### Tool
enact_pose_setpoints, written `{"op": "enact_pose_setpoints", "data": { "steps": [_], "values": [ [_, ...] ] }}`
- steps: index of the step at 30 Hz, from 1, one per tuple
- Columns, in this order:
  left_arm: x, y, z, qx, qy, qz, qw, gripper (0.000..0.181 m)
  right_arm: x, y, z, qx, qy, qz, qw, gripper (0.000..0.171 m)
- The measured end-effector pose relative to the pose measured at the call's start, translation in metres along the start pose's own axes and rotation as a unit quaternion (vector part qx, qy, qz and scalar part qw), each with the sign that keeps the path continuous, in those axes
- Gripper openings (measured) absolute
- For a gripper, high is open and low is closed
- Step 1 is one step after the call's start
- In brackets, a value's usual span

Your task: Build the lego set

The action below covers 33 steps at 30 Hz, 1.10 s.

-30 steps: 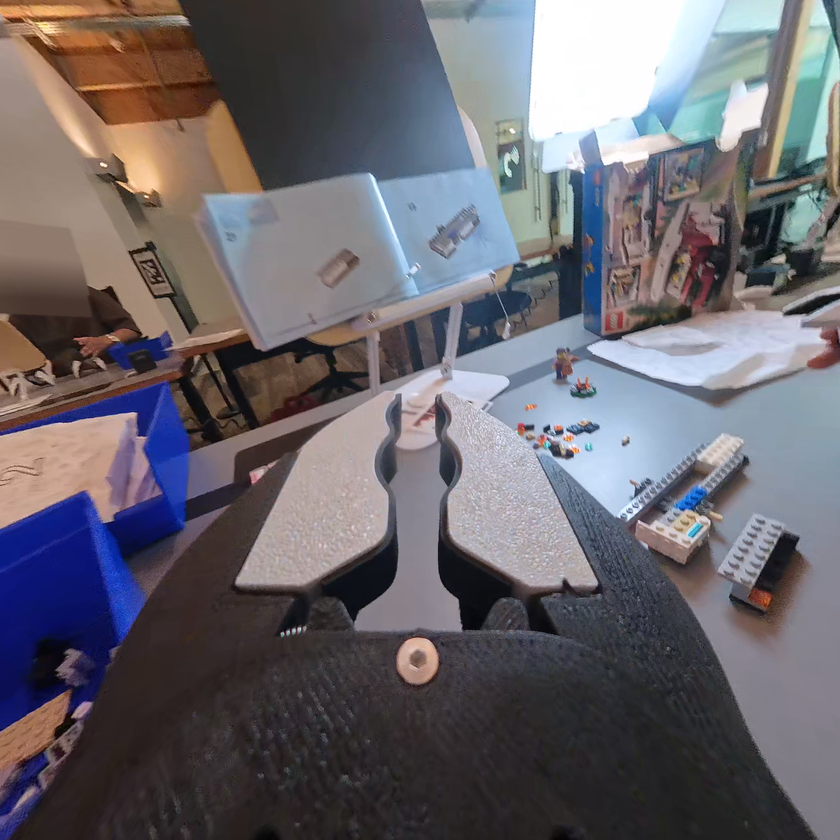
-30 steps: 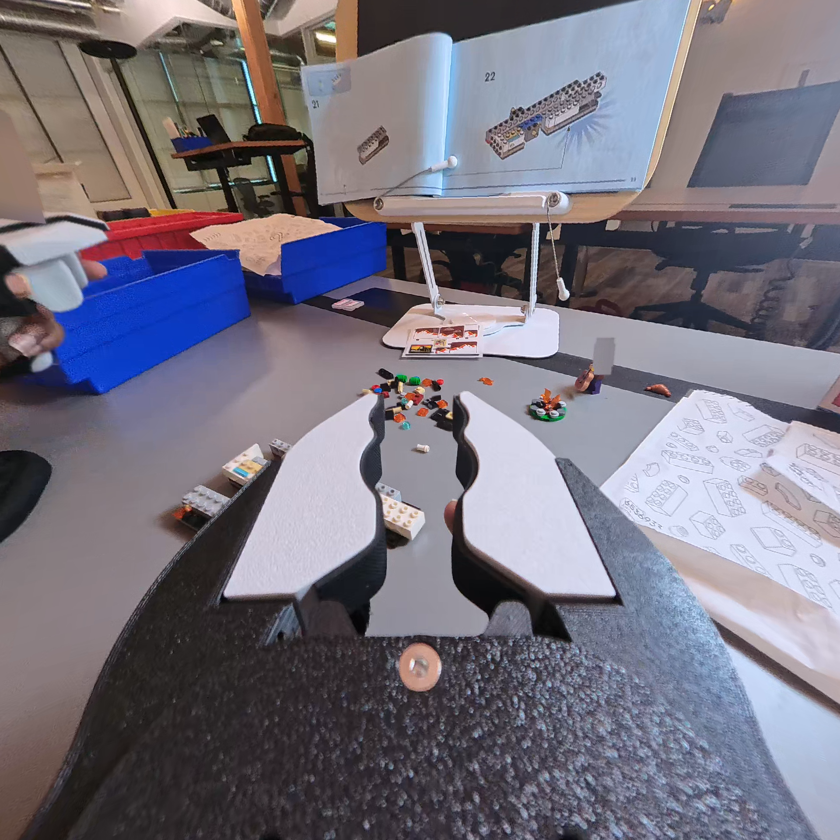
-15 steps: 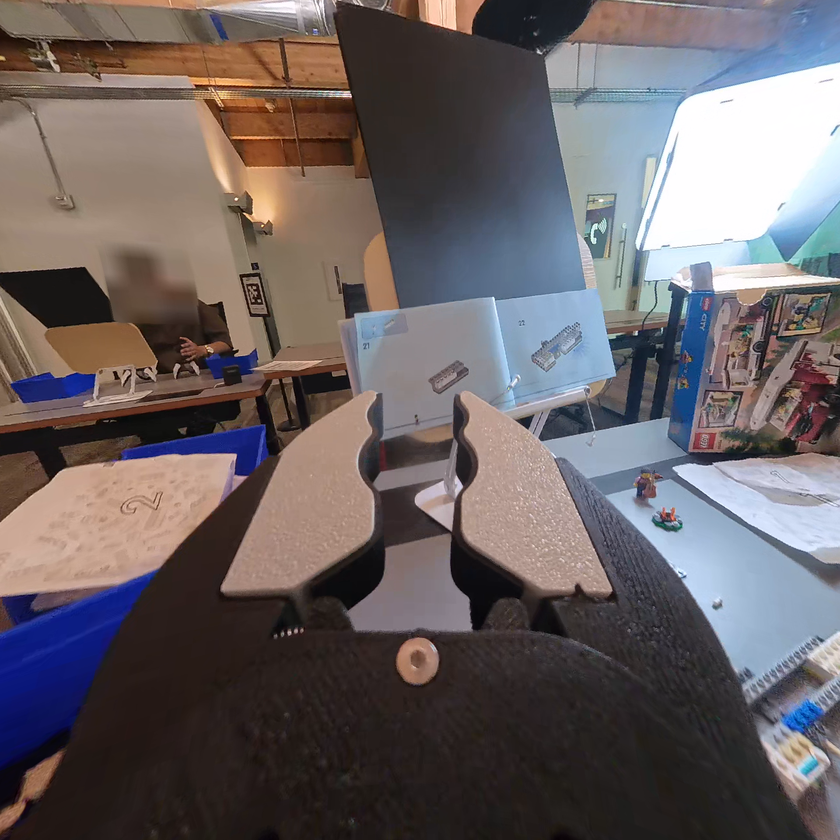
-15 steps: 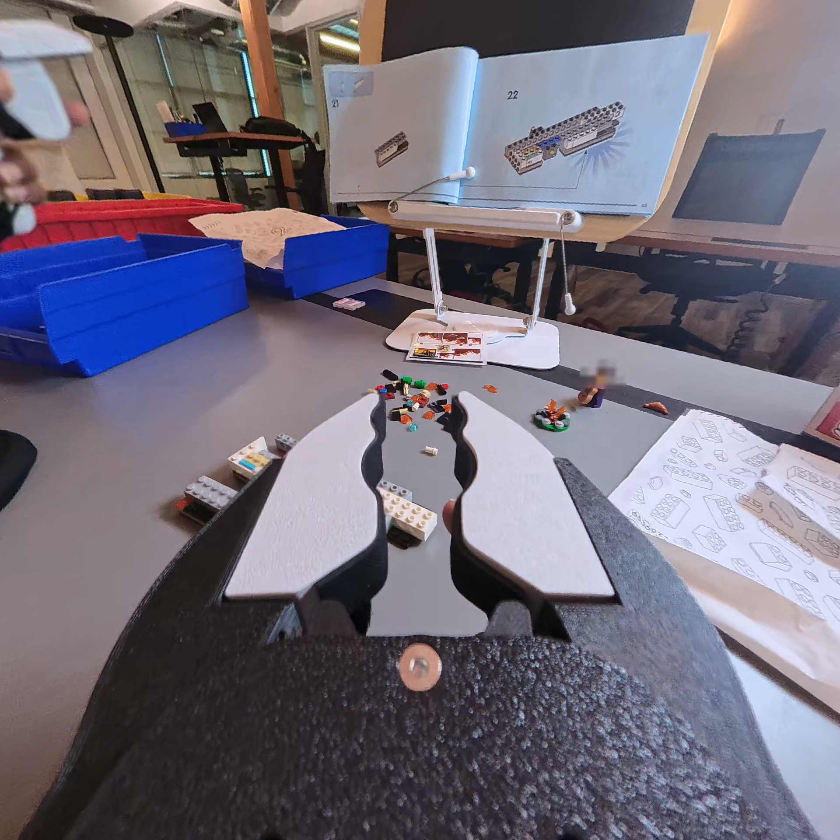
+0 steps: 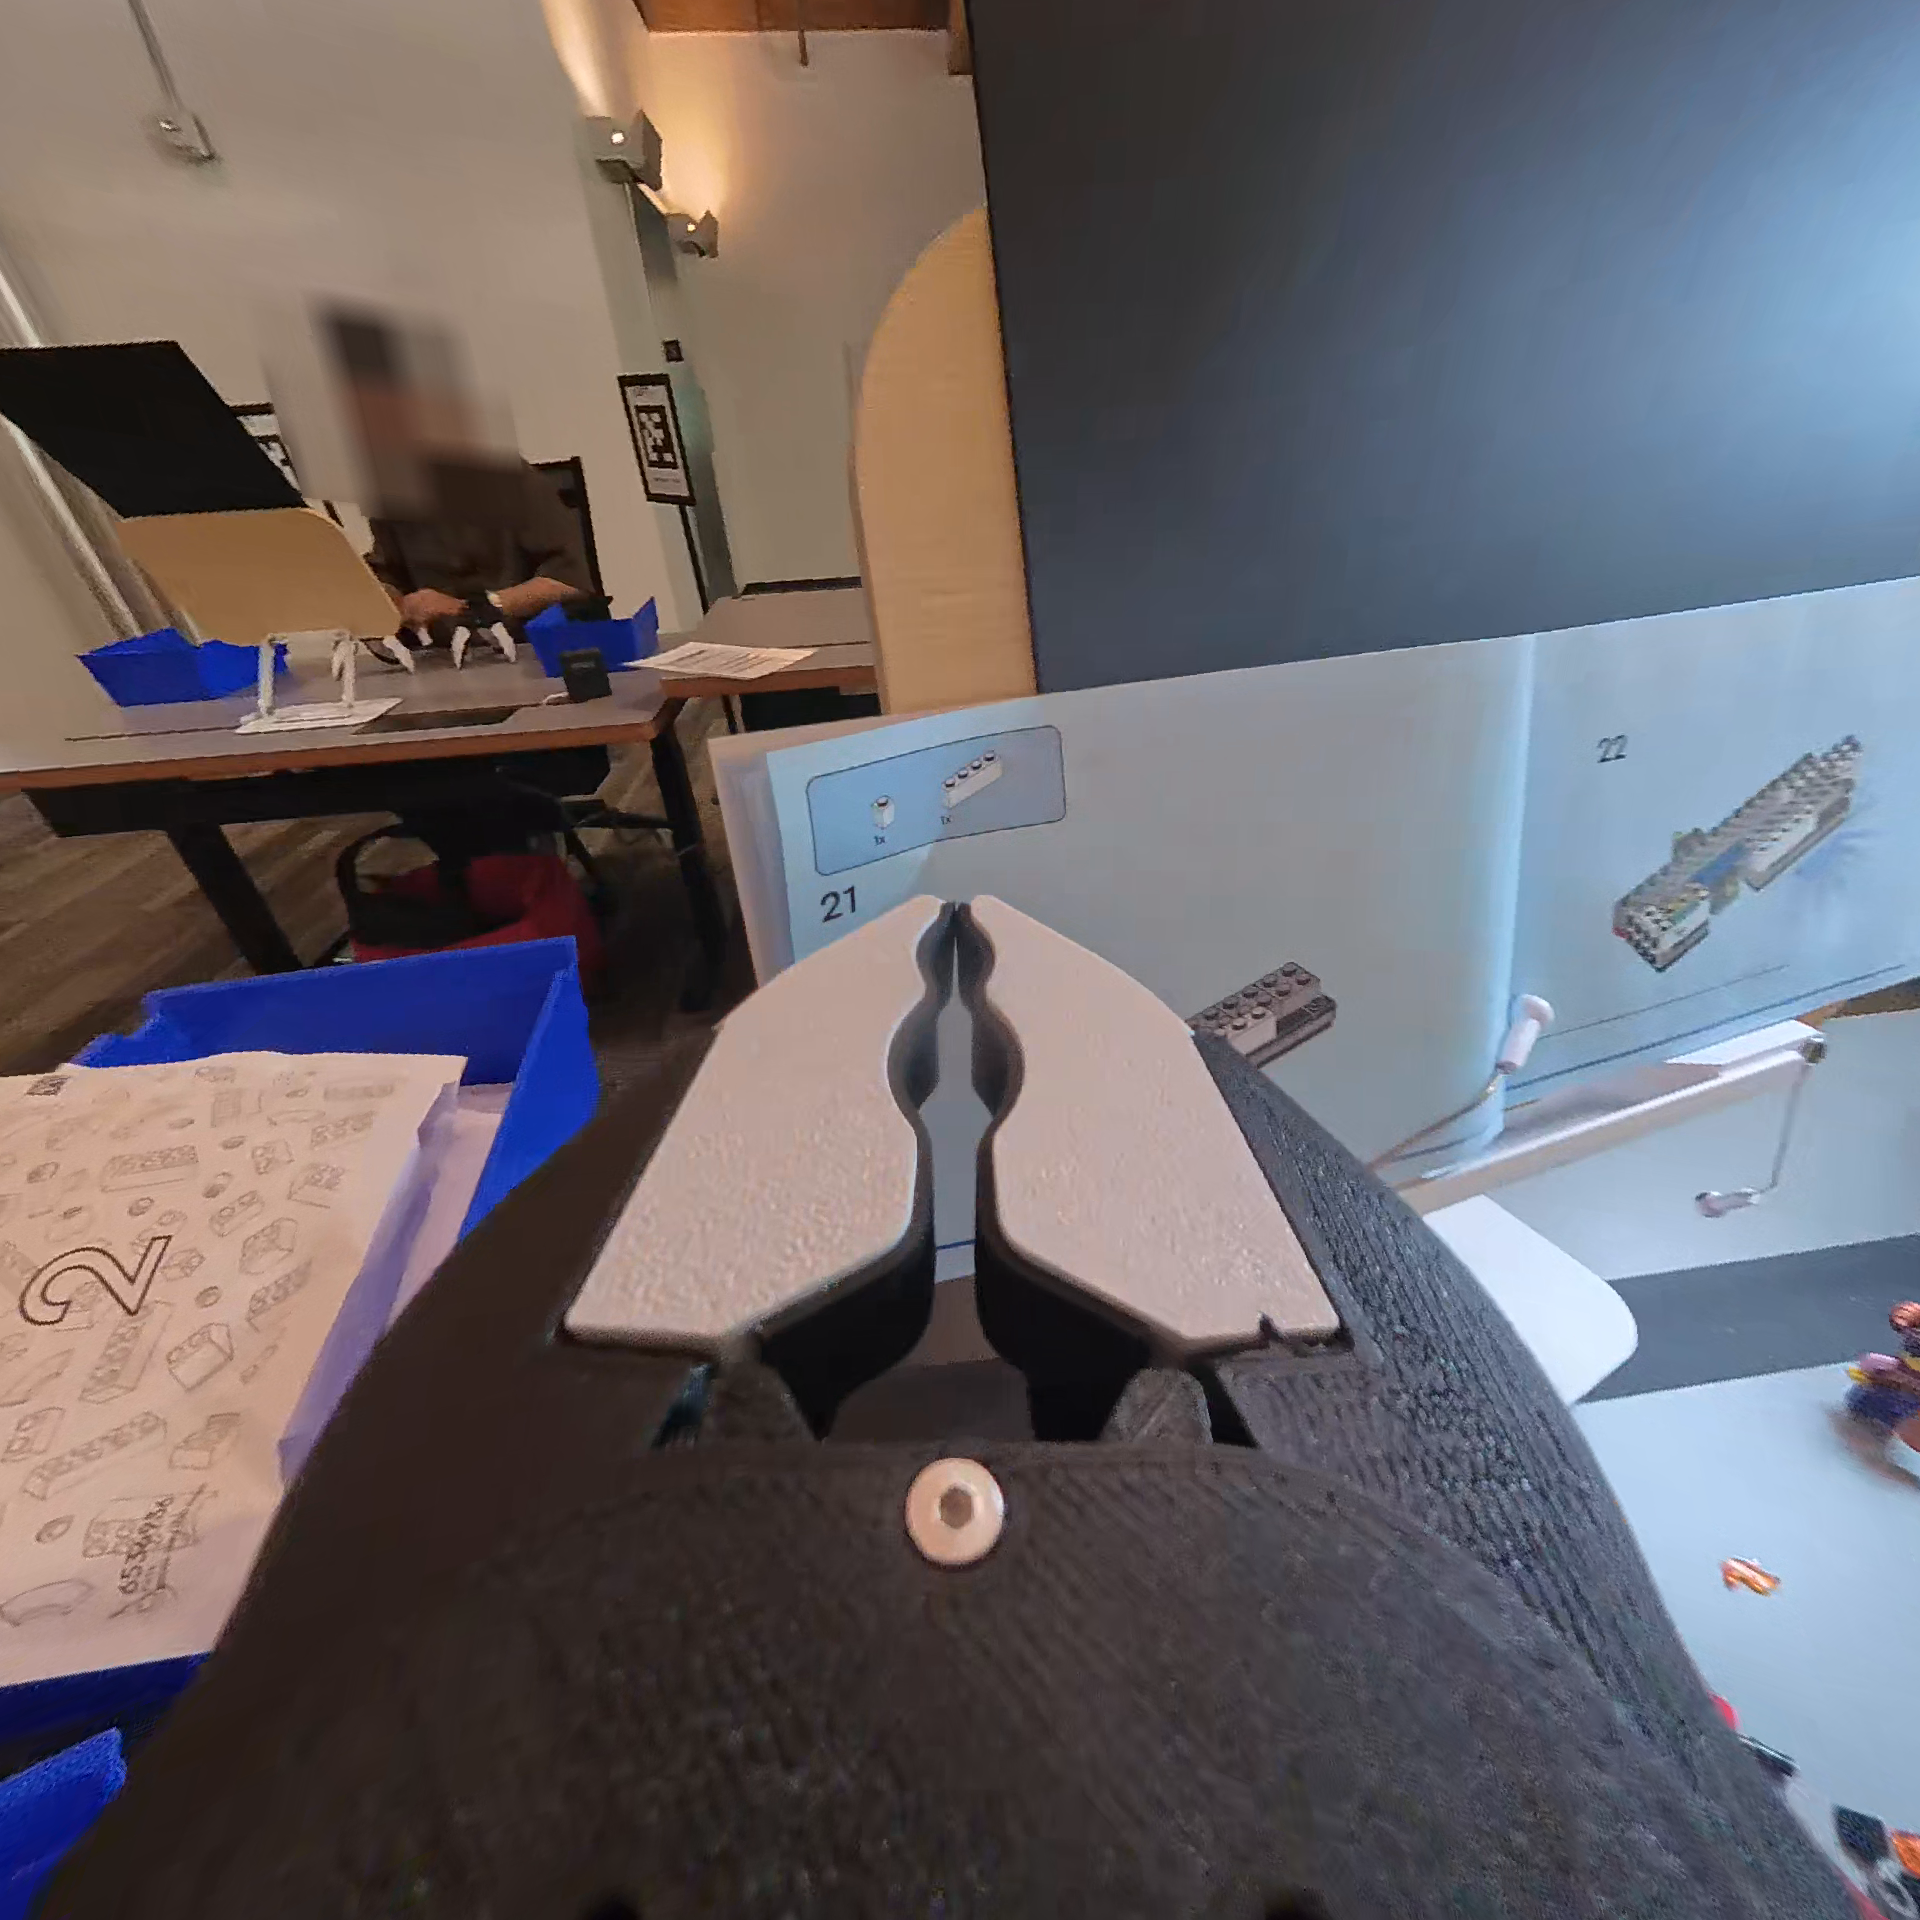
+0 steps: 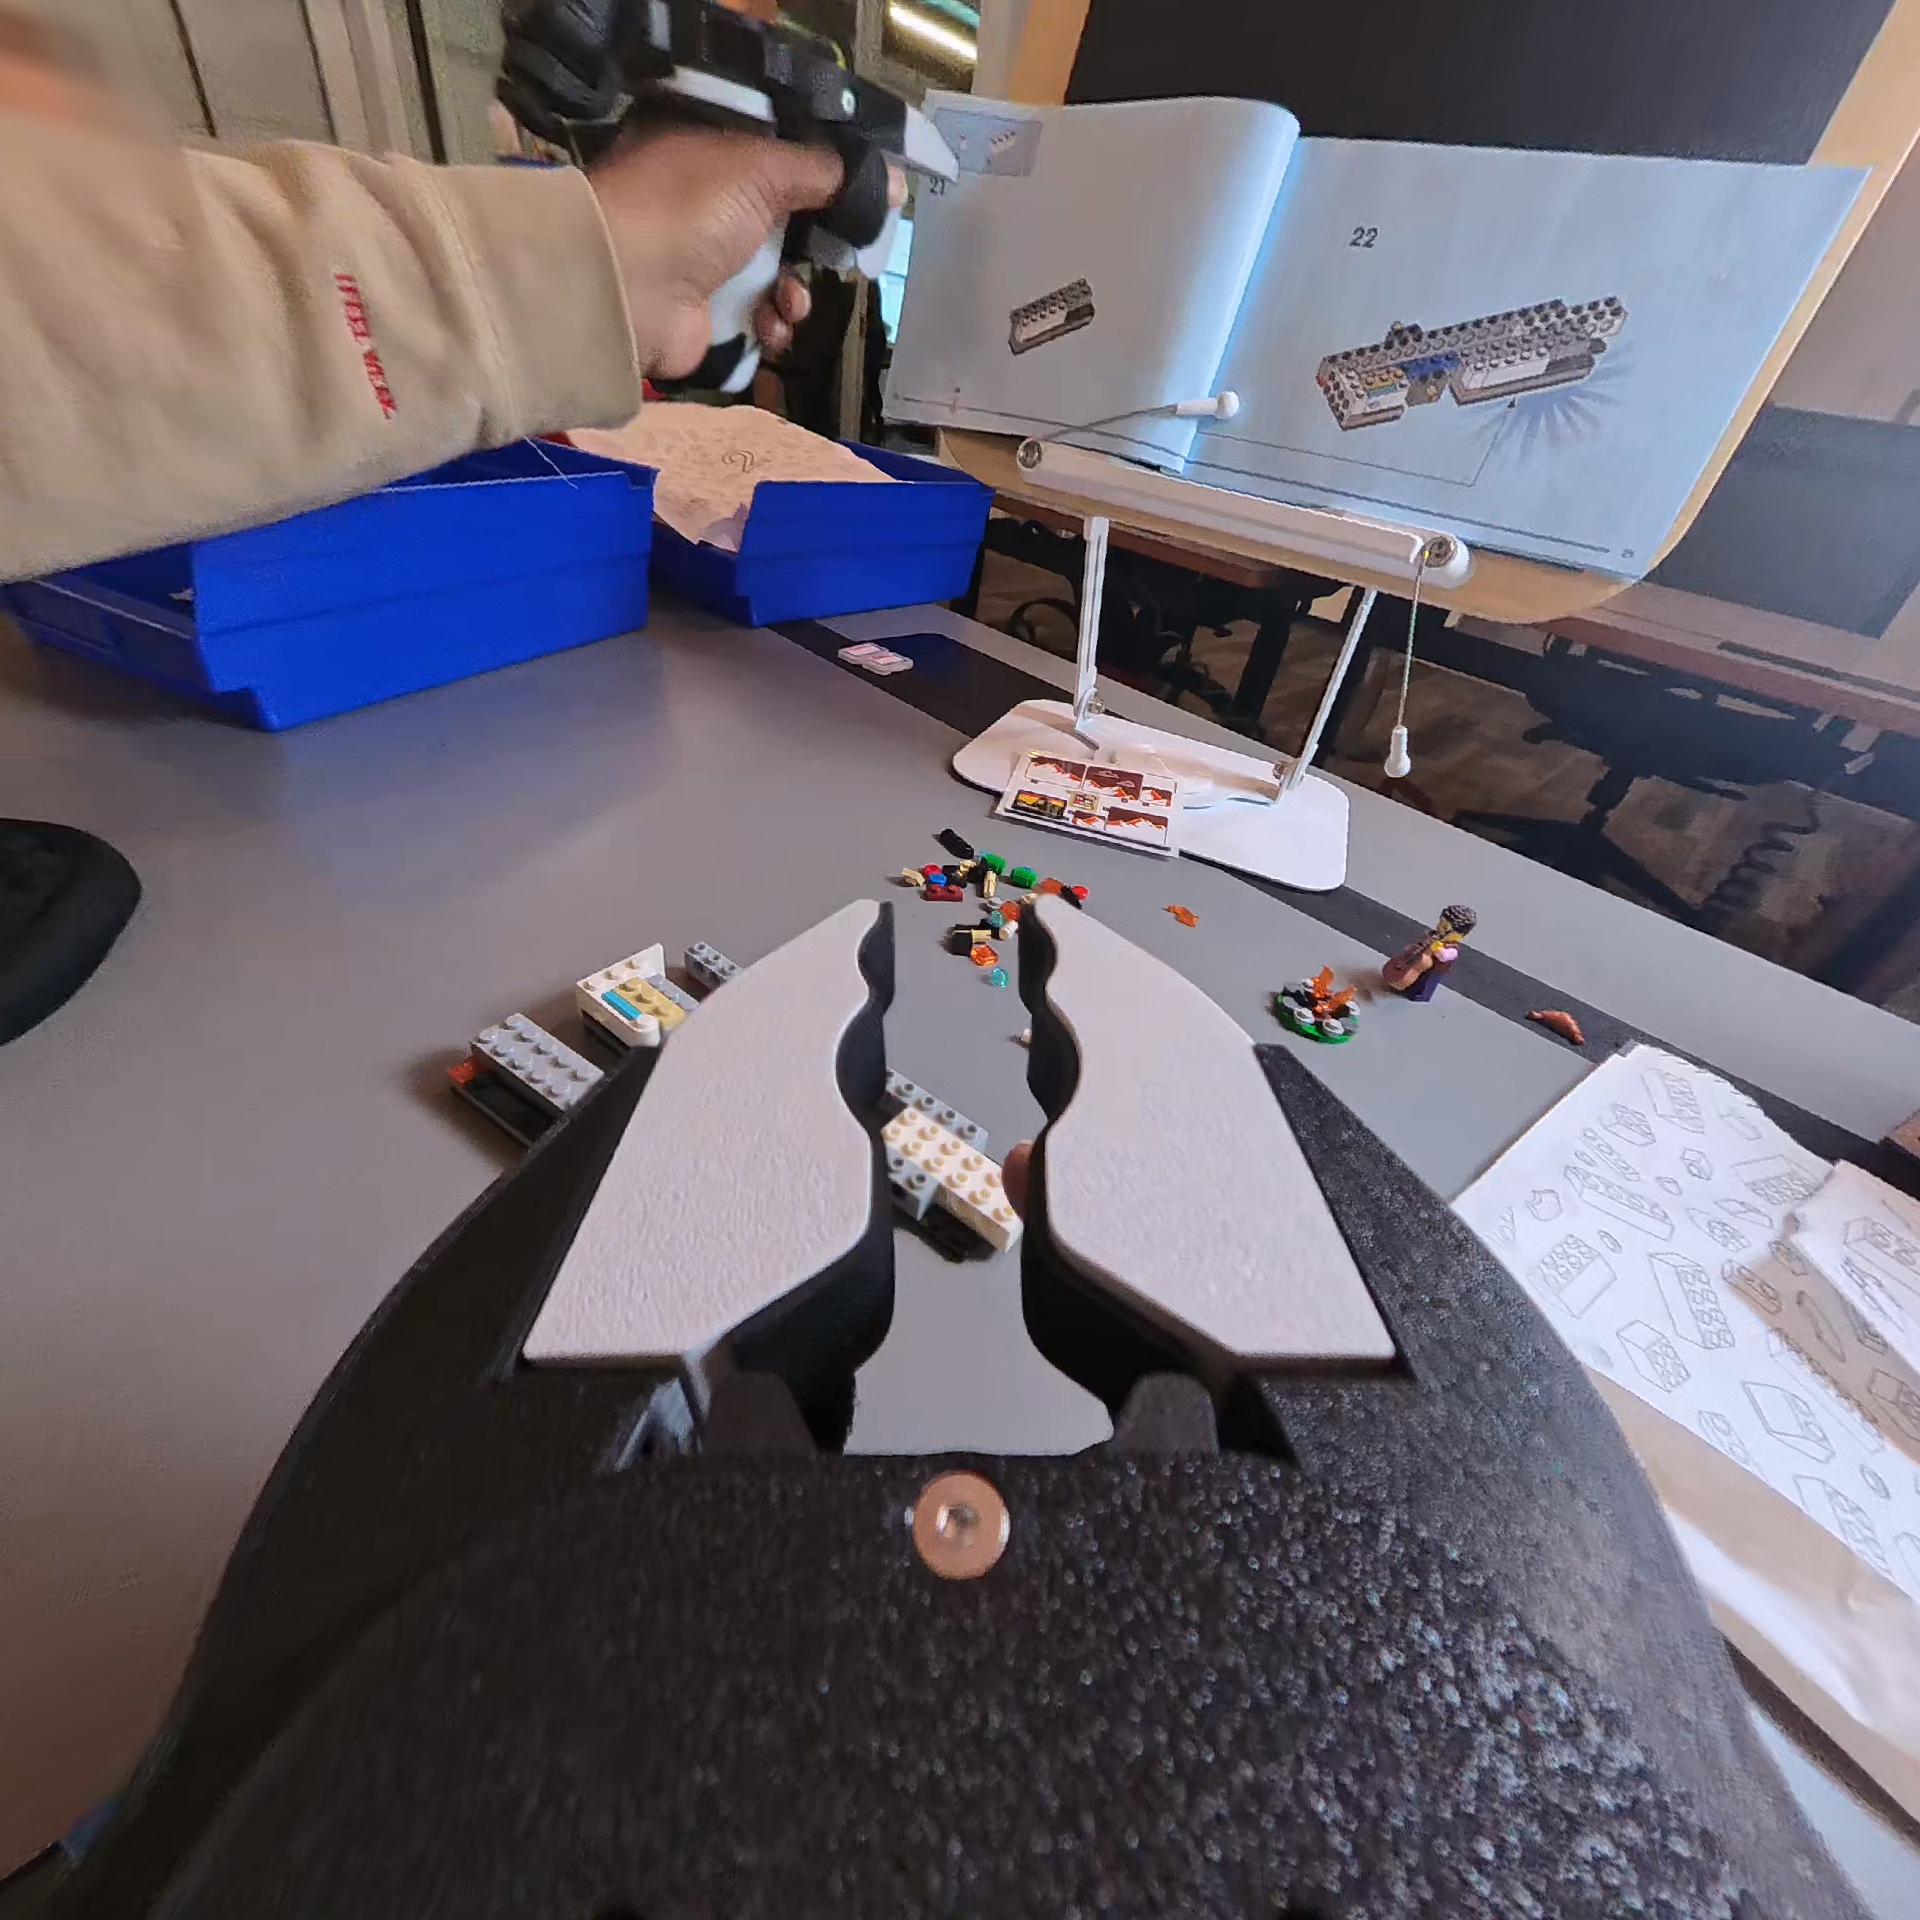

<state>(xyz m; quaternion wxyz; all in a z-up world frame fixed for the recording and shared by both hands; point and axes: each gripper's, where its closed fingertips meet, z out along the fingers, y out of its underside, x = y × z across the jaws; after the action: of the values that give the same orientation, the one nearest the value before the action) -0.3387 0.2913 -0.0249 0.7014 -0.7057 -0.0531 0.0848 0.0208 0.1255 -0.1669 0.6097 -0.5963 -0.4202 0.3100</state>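
Note:
The instruction booklet [image 6: 1299,312] stands open on a white stand; it also fills the left wrist view [image 5: 1351,831]. My left gripper [image 5: 954,914] is shut, raised off the table, its tips against the booklet's left page; nothing shows between them. From the right wrist view it [image 6: 925,151] sits at that page's top left corner. My right gripper [image 6: 956,914] is open and empty, low over the grey table [image 6: 416,831], above a long white and grey brick assembly [image 6: 945,1164]. A grey brick block [image 6: 530,1070] and a white piece with blue and yellow [image 6: 634,1003] lie to its left.
A pile of small loose pieces [image 6: 987,894], a campfire build [image 6: 1317,1006] and a minifigure [image 6: 1434,951] lie ahead. Blue bins [image 6: 416,582] stand at the left; one holds a printed paper bag [image 5: 156,1299]. More paper bags [image 6: 1714,1247] lie at the right. A sticker sheet [image 6: 1091,805] rests on the stand's base. Left tips to right tips: about 40 cm. To reach the grey brick block [image 6: 530,1070] in a straight line is about 15 cm for my right fingers, about 45 cm for my left.
My left gripper rose from the table, swung up to the booklet's left page and closed its jaws. My right gripper stayed open over the brick assembly.

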Motion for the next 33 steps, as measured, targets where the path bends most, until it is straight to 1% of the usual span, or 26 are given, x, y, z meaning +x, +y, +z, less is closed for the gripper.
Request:
{"op": "enact_pose_setpoints", "data": {
  "steps": [6,8,14,18,21,23,25,27,29,33],
  "values": [
    [0.001,-0.007,0.001,0.014,-0.021,0.024,0.999,0.000,-0.005,-0.011,-0.003,0.013,-0.015,-0.003,1.000,0.023],
    [0.003,-0.006,0.001,0.008,-0.022,0.030,0.999,0.000,-0.005,-0.014,-0.005,0.018,-0.016,-0.001,1.000,0.023],
    [0.005,-0.017,-0.011,0.009,-0.007,0.049,0.999,0.003,-0.006,-0.016,-0.008,0.022,-0.016,0.003,1.000,0.023],
    [0.005,-0.033,-0.043,0.027,0.032,0.077,0.996,0.013,-0.004,-0.014,-0.010,0.020,-0.011,0.002,1.000,0.023],
    [-0.005,-0.041,-0.082,0.023,0.060,0.096,0.993,0.016,0.001,-0.011,-0.011,0.015,-0.003,0.010,1.000,0.023],
    [-0.022,-0.044,-0.109,0.008,0.069,0.109,0.992,0.017,0.003,-0.010,-0.011,0.014,-0.004,0.025,1.000,0.023],
    [-0.042,-0.038,-0.134,-0.035,0.089,0.118,0.988,0.023,0.004,-0.008,-0.011,0.010,-0.008,0.046,0.999,0.023],
    [-0.063,-0.024,-0.158,-0.083,0.111,0.129,0.982,0.029,0.003,-0.004,-0.009,0.003,-0.015,0.066,0.998,0.023],
    [-0.095,-0.007,-0.179,-0.118,0.098,0.150,0.977,0.028,0.002,0.000,-0.007,-0.004,-0.021,0.084,0.996,0.023],
    [-0.144,0.052,-0.216,-0.227,0.090,0.154,0.957,0.027,0.005,0.012,-0.004,-0.023,-0.016,0.103,0.994,0.023]
  ]
}}
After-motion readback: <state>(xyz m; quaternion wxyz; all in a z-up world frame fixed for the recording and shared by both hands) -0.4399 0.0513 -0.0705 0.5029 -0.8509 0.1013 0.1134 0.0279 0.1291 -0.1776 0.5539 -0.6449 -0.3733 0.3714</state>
